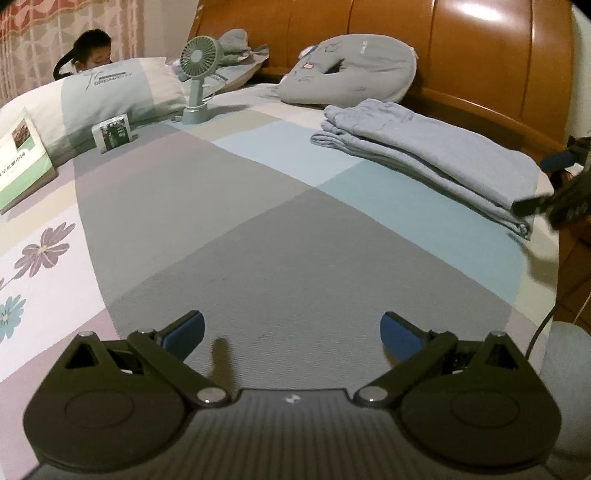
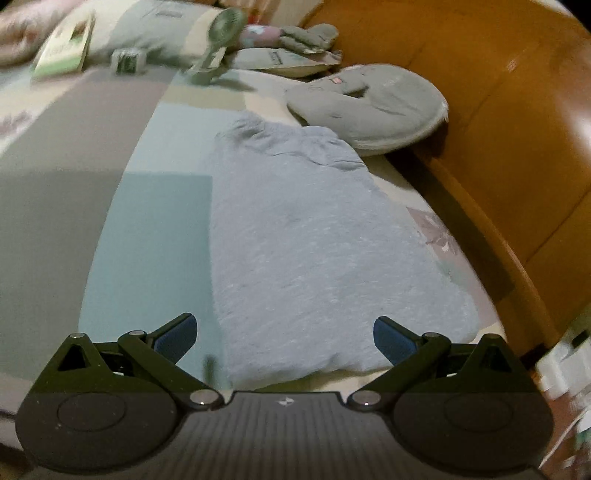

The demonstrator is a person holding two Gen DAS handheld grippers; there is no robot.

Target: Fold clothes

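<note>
Right now the blue clothes (image 2: 314, 236) lie folded flat on the bed (image 1: 280, 236), just beside the round grey cushion (image 1: 351, 66) — a tidy spot. My left gripper (image 1: 291, 336) and right gripper (image 2: 284, 338) are both spread wide, holding nothing.

bed (image 1: 258, 229): patchwork grey, blue and floral sheet | headboard (image 1: 480, 55): glossy orange-brown wood with light glare | curtain (image 1: 33, 33): pink patterned, far left corner
</note>
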